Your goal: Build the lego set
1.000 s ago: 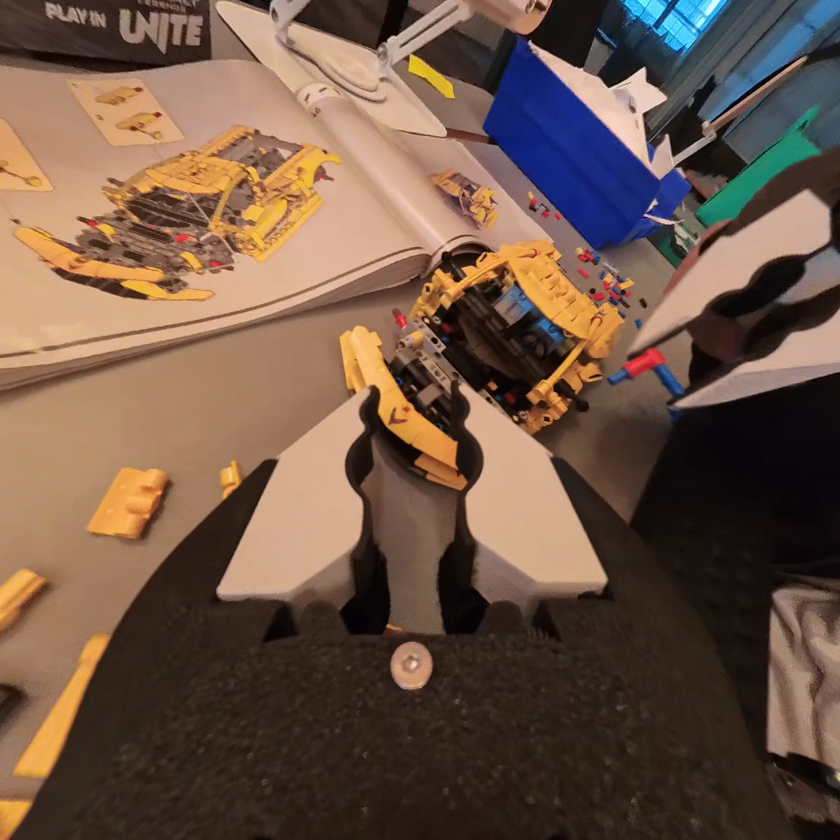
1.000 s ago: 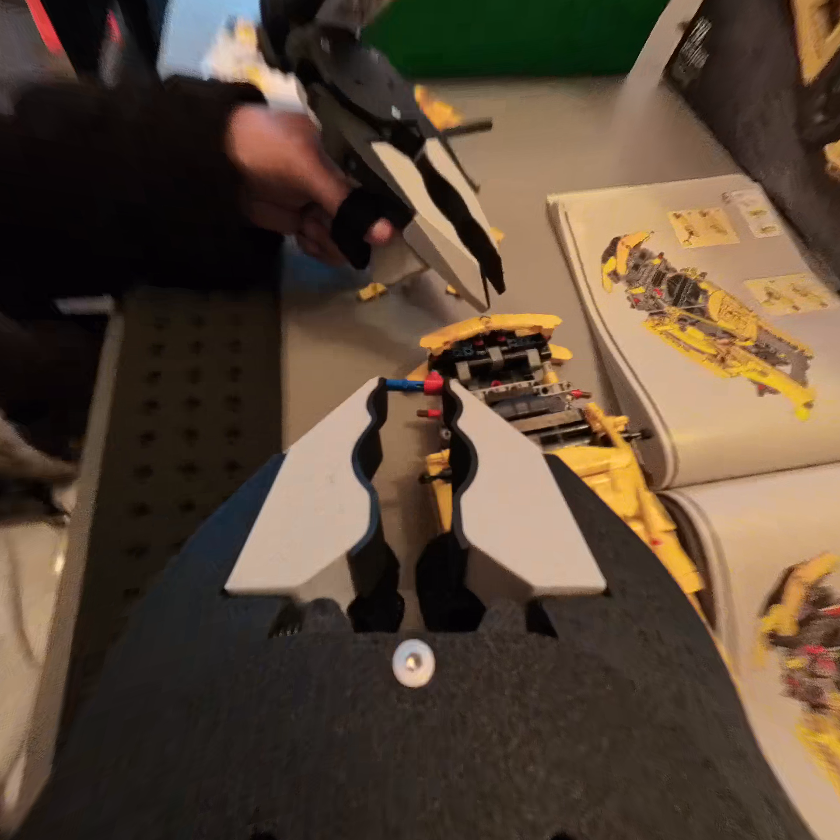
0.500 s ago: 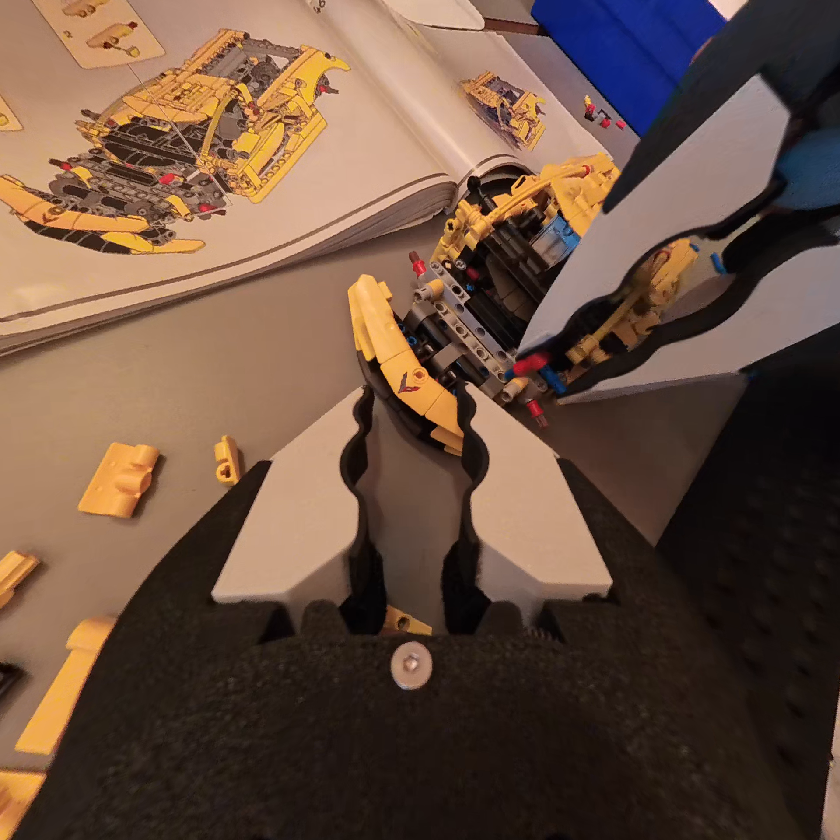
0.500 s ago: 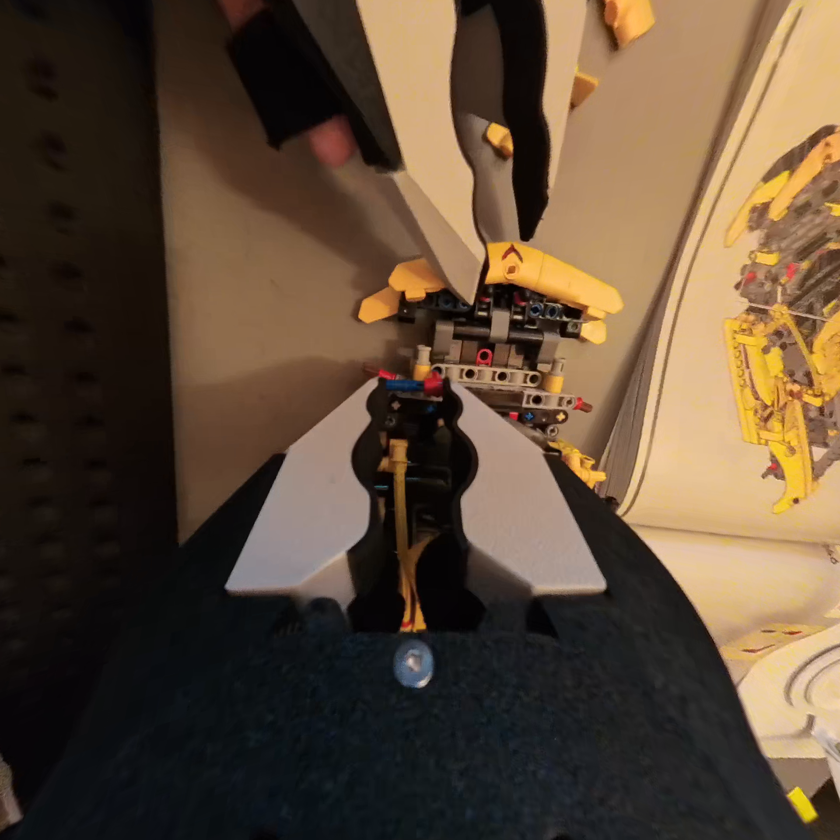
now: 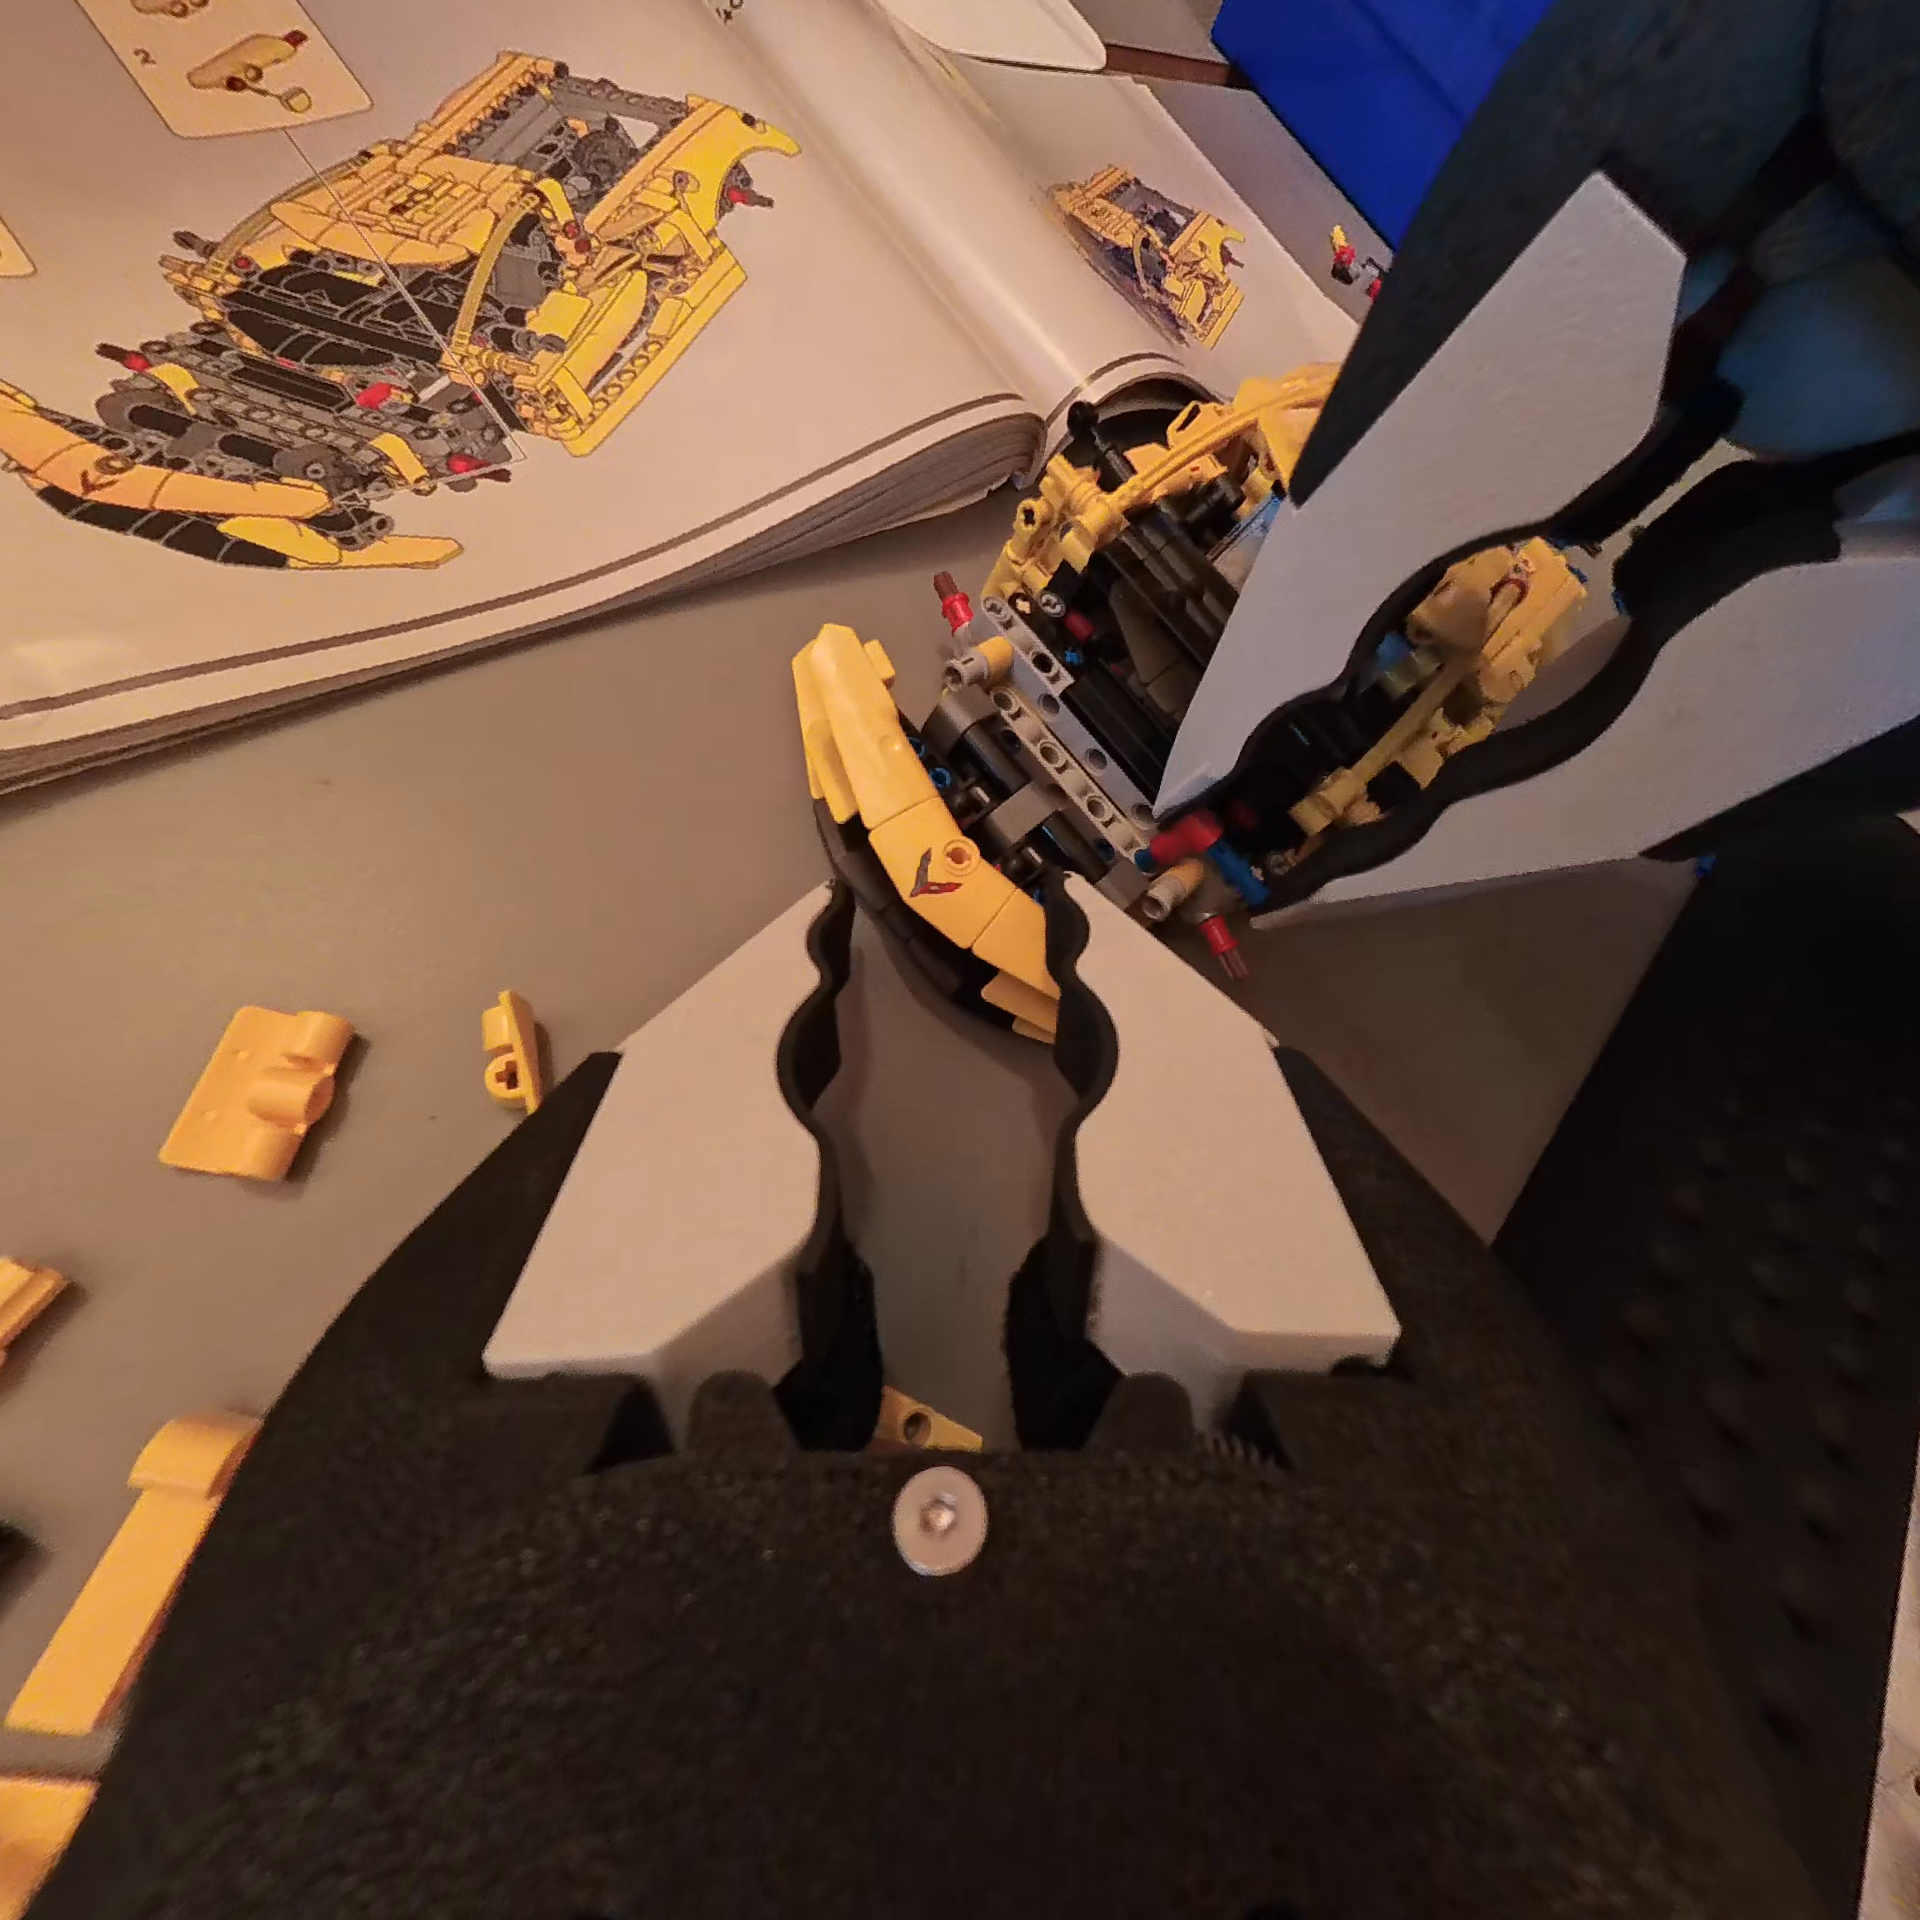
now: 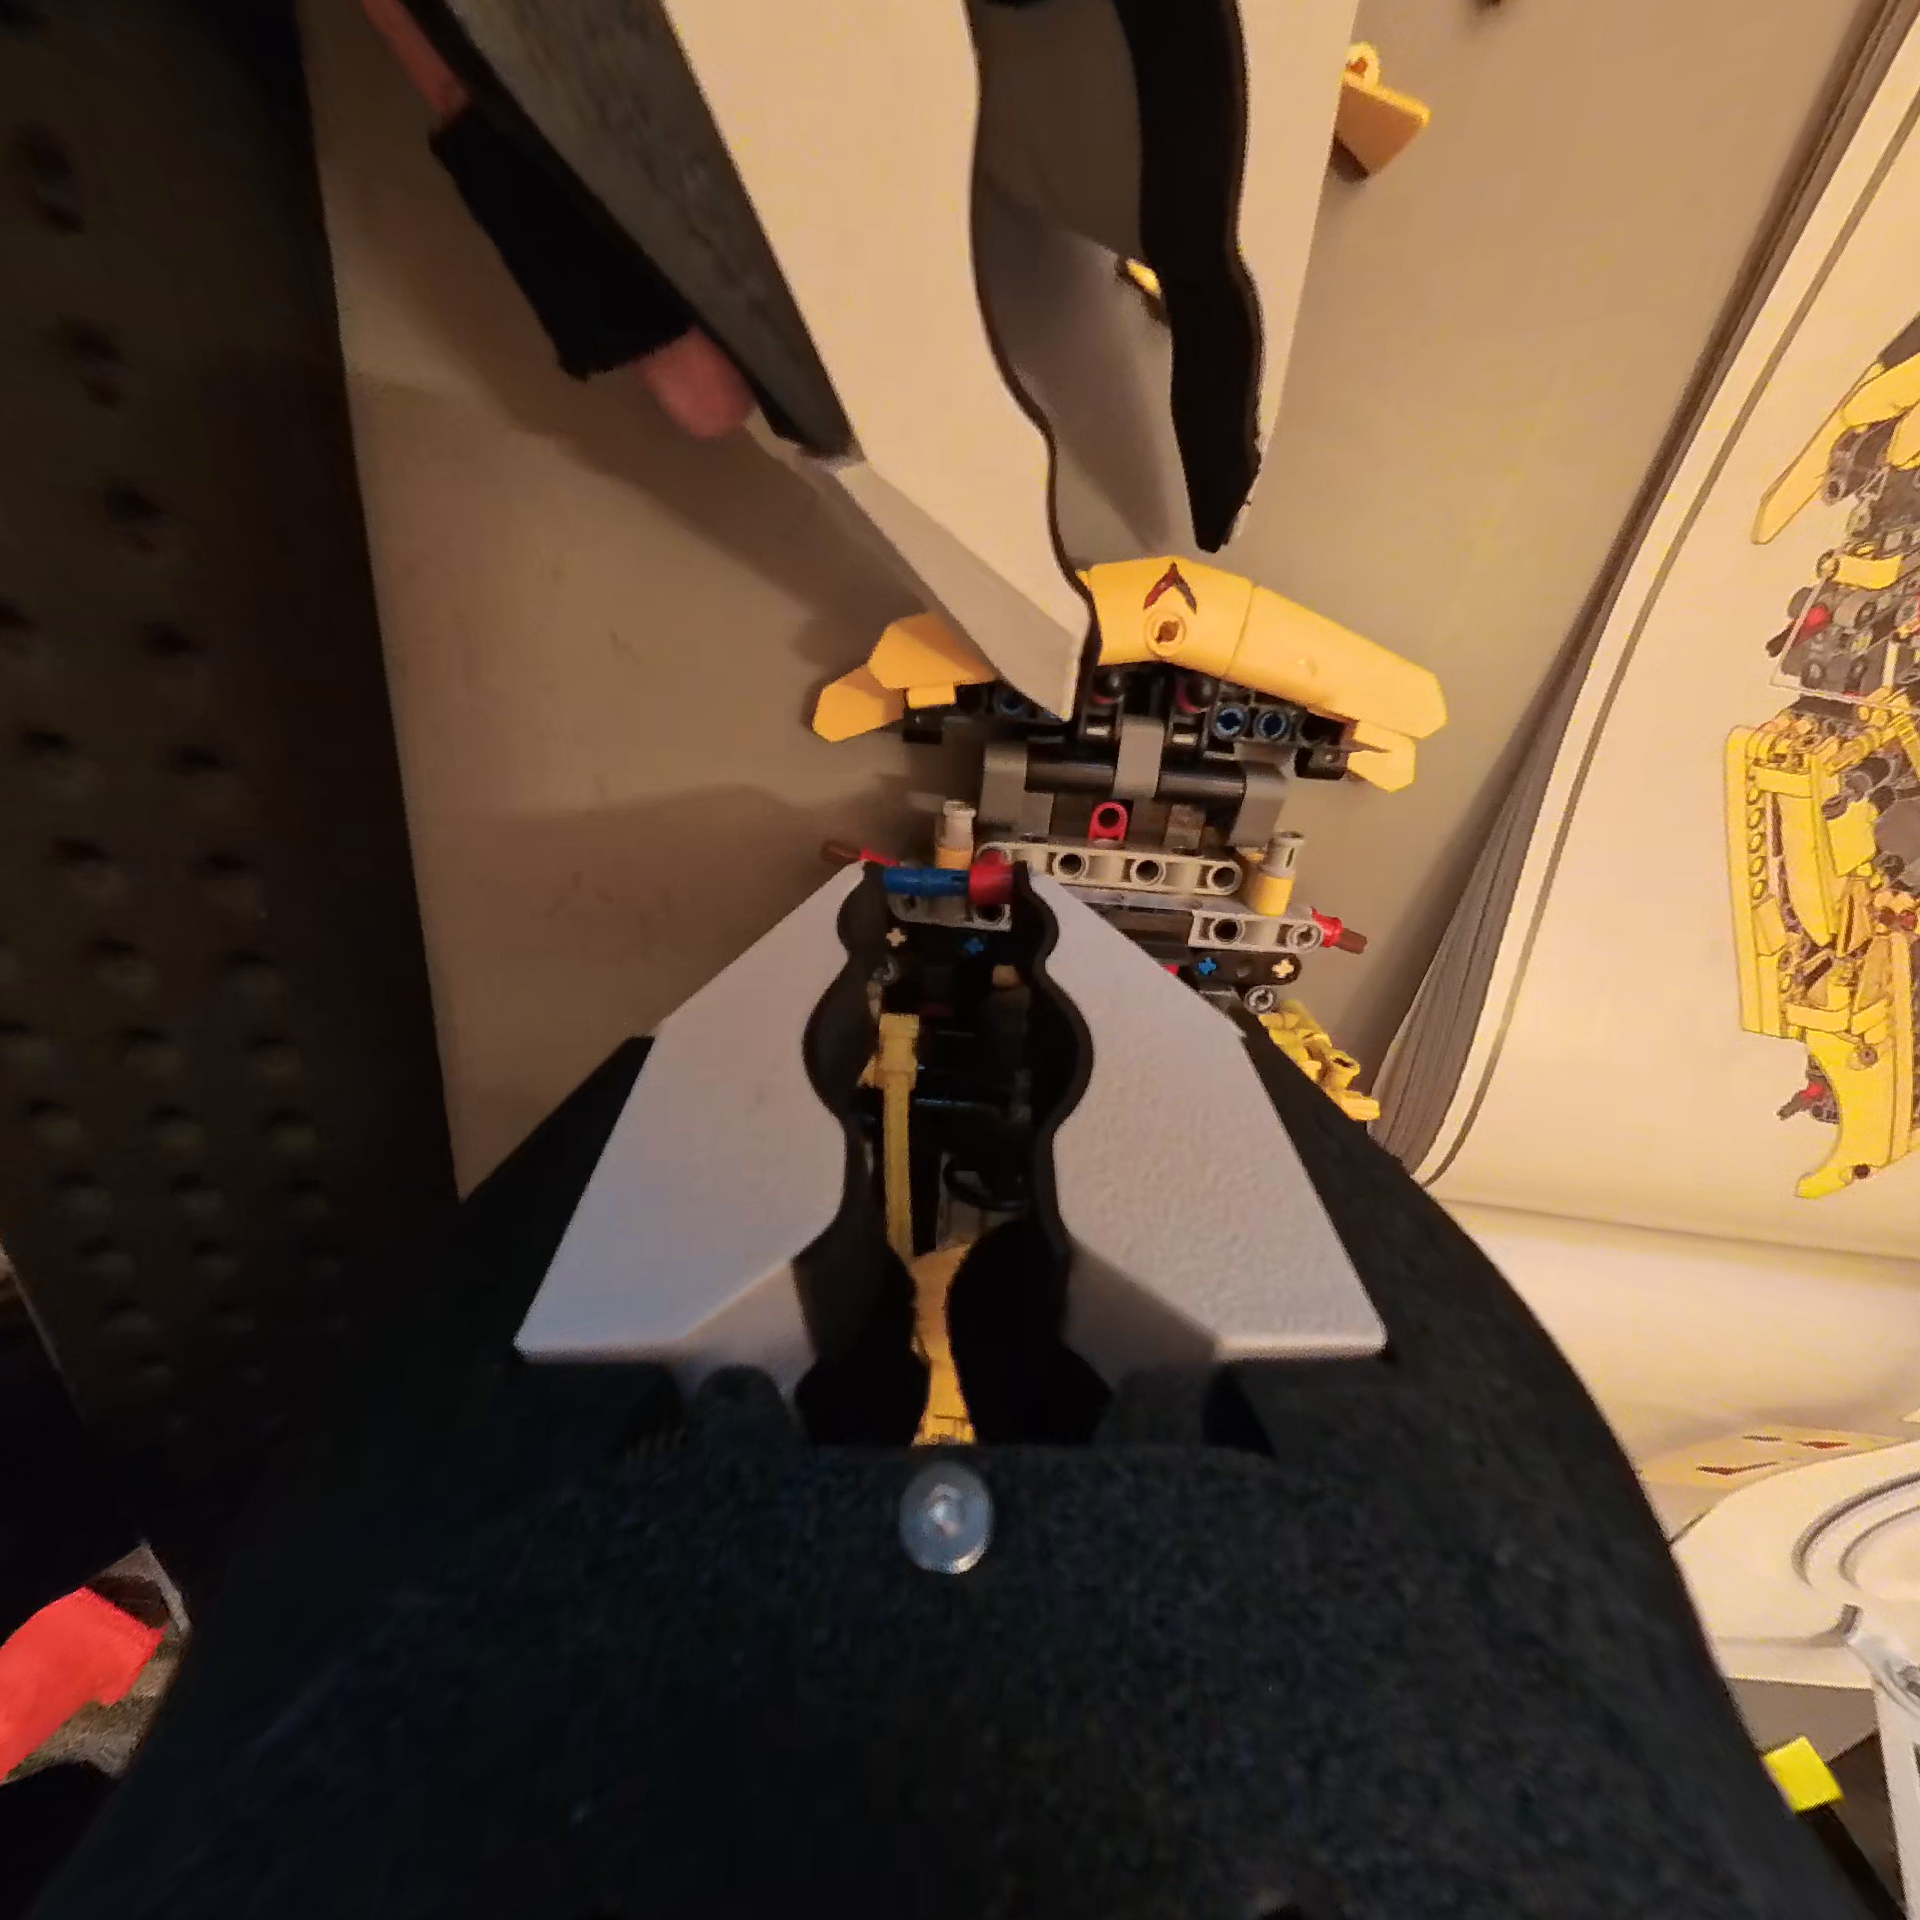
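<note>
Two handheld tools close on a half-built yellow lego car standing on a grey desk, just beside the near edge of an open instruction book.

The left tool is at the car's curved yellow nose panel; its jaws stand apart with the panel's tip between the fingertips. The right wrist view shows one left fingertip touching the panel's upper edge, the other just above it; whether it presses on the panel cannot be told.

On the car's far side, the right tool straddles the dark chassis, jaws parted around the frame, with a blue-and-red pin assembly spanning the gap at the fingertips. A firm grip cannot be confirmed.

To the left of the car on the desk lie loose yellow parts: a small clip piece, a flat panel piece, and longer yellow pieces farther from the car at the frame's edge.

Beyond the car, the book lies open at a drawing of the yellow model. A blue bin stands past the book's far corner.
</note>
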